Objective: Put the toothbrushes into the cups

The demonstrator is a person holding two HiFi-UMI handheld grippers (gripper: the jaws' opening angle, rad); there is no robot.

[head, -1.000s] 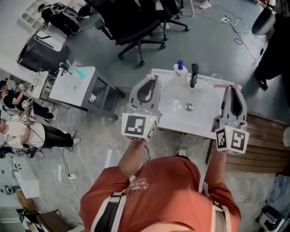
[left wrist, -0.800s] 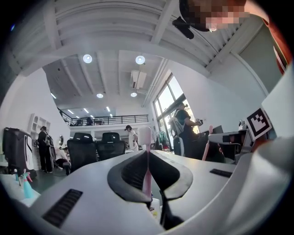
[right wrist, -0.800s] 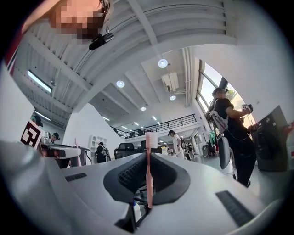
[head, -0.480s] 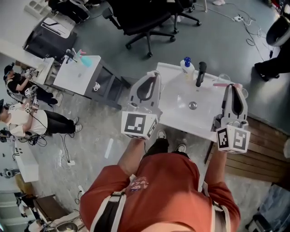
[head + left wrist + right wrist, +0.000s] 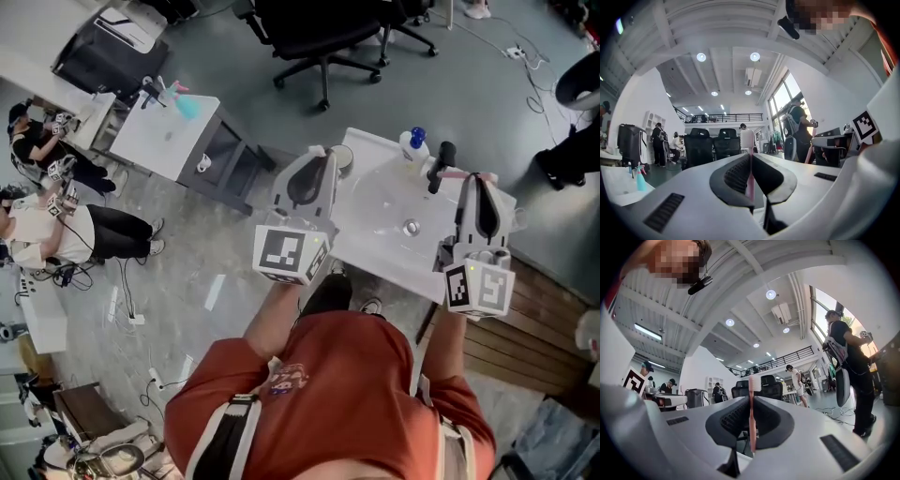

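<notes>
Toothbrush (image 5: 750, 140) nipped upright in closed left gripper (image 5: 317, 159), second toothbrush (image 5: 752, 418) likewise in right gripper (image 5: 478, 183); cup (image 5: 343, 159) just right of left tips, nearer that hand.

White sink (image 5: 375, 202), black faucet (image 5: 438, 164), soap bottle (image 5: 412, 148); office chair (image 5: 323, 37) beyond

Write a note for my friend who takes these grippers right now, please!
Left hand-held gripper: shut on a pink toothbrush.
Right hand-held gripper: shut on a second toothbrush, also pink.
Both are above the white sink.
One cup stands at the sink's corner beside the left tip; I can't clearly see another.
Done: both brushes gripped.
Left: put each brush into a cup.
</notes>
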